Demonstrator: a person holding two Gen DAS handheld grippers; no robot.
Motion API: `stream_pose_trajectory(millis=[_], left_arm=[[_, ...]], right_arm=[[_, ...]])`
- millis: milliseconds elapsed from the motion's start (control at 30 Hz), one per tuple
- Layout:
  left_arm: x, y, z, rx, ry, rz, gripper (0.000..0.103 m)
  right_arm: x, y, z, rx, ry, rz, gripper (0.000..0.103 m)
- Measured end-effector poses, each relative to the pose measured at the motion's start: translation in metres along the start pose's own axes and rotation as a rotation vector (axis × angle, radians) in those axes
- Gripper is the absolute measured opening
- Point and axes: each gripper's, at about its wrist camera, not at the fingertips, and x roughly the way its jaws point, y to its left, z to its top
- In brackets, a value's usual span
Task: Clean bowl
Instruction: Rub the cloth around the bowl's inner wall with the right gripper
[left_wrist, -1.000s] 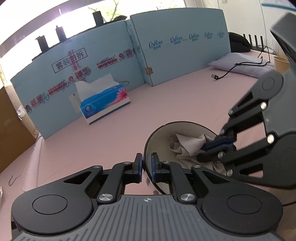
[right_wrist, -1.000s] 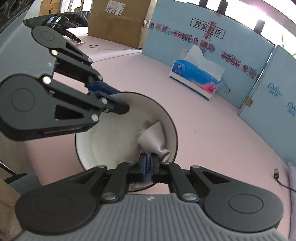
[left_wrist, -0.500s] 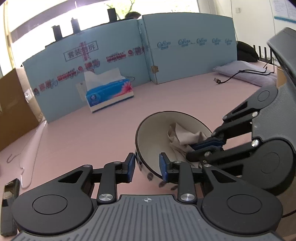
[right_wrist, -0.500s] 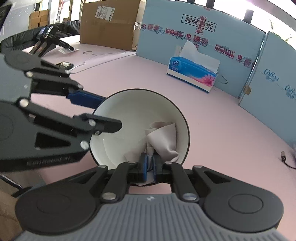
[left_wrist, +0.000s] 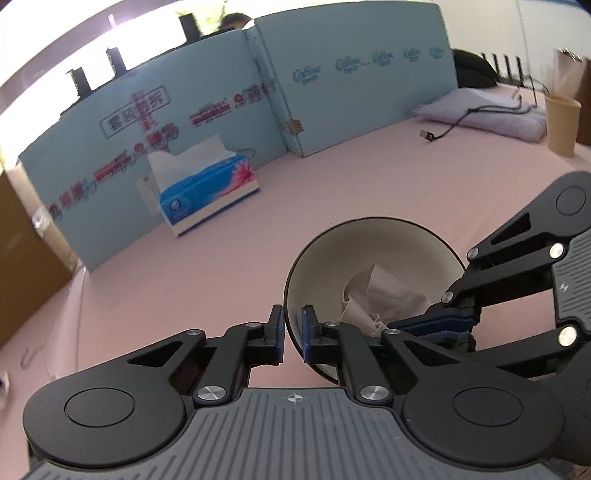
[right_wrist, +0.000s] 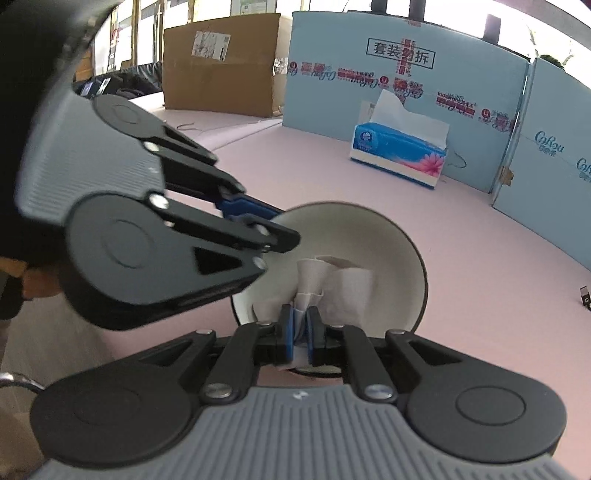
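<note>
A white bowl with a dark rim (left_wrist: 373, 251) is tilted toward me over the pink table; it also shows in the right wrist view (right_wrist: 373, 236). My left gripper (left_wrist: 293, 334) is shut on the bowl's near rim, one finger inside and one outside. My right gripper (right_wrist: 300, 334) is shut on a crumpled white tissue (right_wrist: 317, 284) that lies inside the bowl. In the left wrist view the tissue (left_wrist: 376, 295) sits low in the bowl with the right gripper (left_wrist: 428, 325) reaching in from the right.
A blue tissue box (left_wrist: 207, 192) stands against light blue cardboard panels (left_wrist: 332, 99) at the back. A paper cup (left_wrist: 561, 123), a folded grey cloth (left_wrist: 491, 118) and a cable lie at far right. A brown carton (right_wrist: 221, 62) stands far left.
The left fingers, spread apart half a second ago, have closed on the bowl's rim again. The bowl has tilted and shifted right. The right gripper keeps the tissue in the bowl.
</note>
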Motion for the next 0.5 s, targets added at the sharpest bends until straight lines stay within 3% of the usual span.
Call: stream_pose_trajectory(millis=[200,500], left_arm=[[-0.007,-0.007,0.003,0.032,-0.034,0.009,0.009],[-0.009,-0.01,0.005,0.041,-0.042,0.006,0.011]], right_arm=[[0.0,-0.006,-0.005,-0.031,0.045,0.025,0.009],[0.002,-0.021,-0.006,-0.102,0.084,-0.033,0.006]])
